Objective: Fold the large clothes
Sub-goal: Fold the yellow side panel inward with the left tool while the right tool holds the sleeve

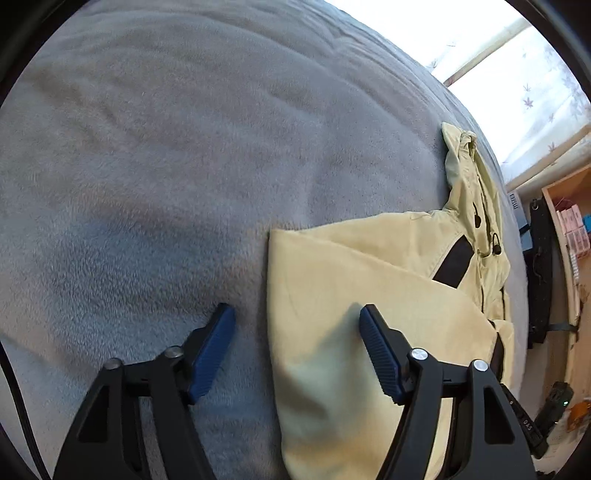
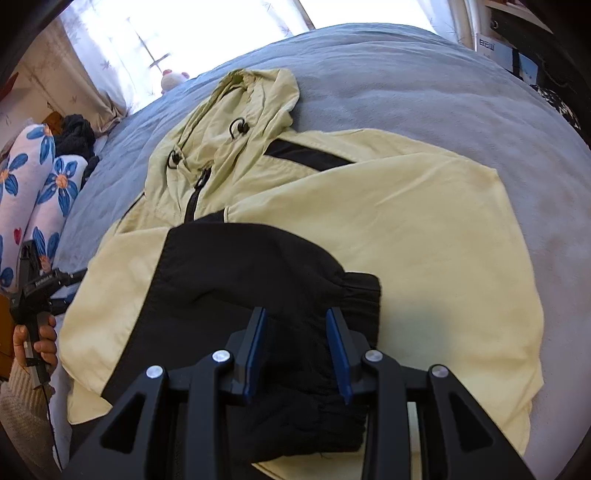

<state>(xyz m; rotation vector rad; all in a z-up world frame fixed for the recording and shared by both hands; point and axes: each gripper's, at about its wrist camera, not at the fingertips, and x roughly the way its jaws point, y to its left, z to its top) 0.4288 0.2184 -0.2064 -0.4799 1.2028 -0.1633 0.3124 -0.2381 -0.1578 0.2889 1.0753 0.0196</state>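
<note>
A pale yellow hooded jacket [image 2: 406,229] with black trim lies on a grey fleece blanket [image 2: 369,74], hood toward the window. Its black sleeve end [image 2: 258,269] is folded across the body. My right gripper [image 2: 297,317] hovers just over the sleeve's gathered cuff, jaws partly open, holding nothing. In the left wrist view my left gripper [image 1: 297,314] is wide open over the jacket's folded edge [image 1: 332,295], one finger over the blanket [image 1: 184,147], the other over the jacket. The left gripper, in a hand, also shows in the right wrist view [image 2: 33,295].
Floral pillows [image 2: 33,192] and dark clothes [image 2: 75,134] lie at the bed's left side. A bright curtained window [image 2: 184,29] is behind the bed. Shelves with boxes [image 1: 572,229] and a black stand [image 1: 541,266] are to the right of the bed.
</note>
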